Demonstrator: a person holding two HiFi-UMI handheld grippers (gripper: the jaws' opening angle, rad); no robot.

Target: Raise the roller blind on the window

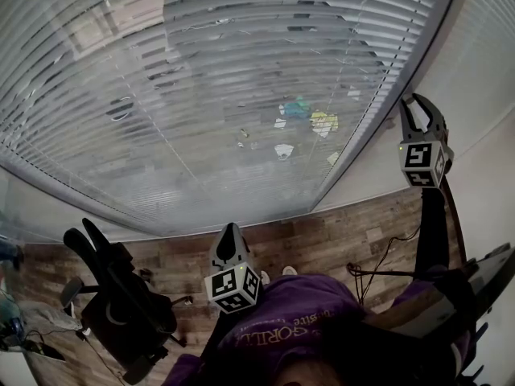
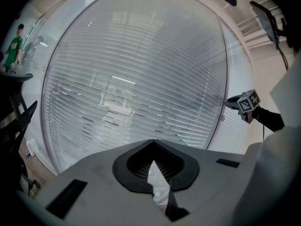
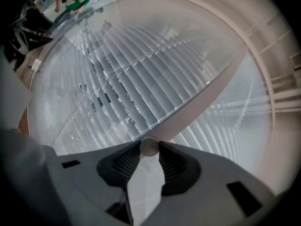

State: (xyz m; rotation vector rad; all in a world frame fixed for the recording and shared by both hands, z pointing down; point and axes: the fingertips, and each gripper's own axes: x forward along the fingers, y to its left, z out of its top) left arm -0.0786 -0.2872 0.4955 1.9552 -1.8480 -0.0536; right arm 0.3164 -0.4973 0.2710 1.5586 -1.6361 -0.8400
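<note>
White slatted blind (image 1: 201, 95) hangs fully down, raising judged not yet begun; right gripper (image 1: 421, 112) grips a round knob (image 3: 149, 147) at its right edge, left gripper (image 1: 232, 233) is closed and empty.

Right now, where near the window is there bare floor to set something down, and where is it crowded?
Bare wooden floor runs between the blind's lower edge and the person's purple top. Left is crowded by the black office chair; right by cables. The right gripper, jaws on a small round knob, occupies the blind's right edge.
</note>
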